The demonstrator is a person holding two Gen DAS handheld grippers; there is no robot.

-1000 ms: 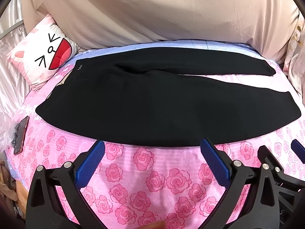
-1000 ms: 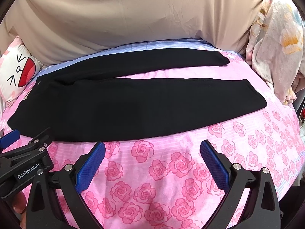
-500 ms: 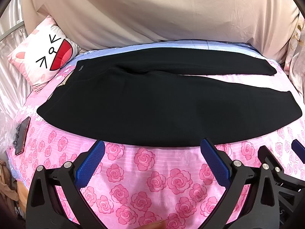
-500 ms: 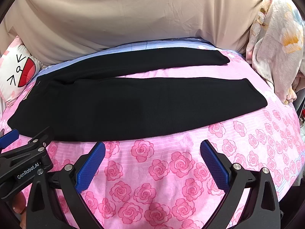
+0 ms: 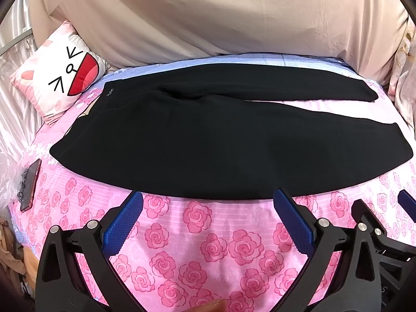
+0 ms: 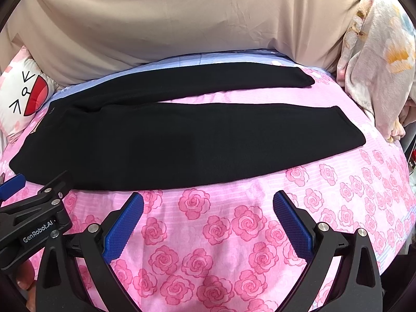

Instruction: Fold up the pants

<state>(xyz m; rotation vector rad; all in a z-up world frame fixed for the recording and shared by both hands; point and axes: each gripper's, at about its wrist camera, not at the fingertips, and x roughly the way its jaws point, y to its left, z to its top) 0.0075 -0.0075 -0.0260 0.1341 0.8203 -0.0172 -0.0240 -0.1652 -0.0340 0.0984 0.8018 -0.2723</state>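
Note:
Black pants (image 5: 197,140) lie flat across a bed with a pink rose sheet (image 5: 208,234), waistband at the left, two legs spread apart toward the right. They also show in the right wrist view (image 6: 182,135). My left gripper (image 5: 208,208) is open and empty, just short of the near leg's front edge. My right gripper (image 6: 208,208) is open and empty, beside the left one, also short of the front edge. The left gripper's side shows in the right wrist view (image 6: 33,208).
A cartoon-face pillow (image 5: 59,83) lies at the back left. A beige cloth (image 5: 208,15) covers the wall behind. A phone (image 5: 31,184) lies at the bed's left edge. A floral blanket (image 6: 377,59) is bunched at the right.
Both views have shifted very slightly; the pants lie as before and both grippers stay open.

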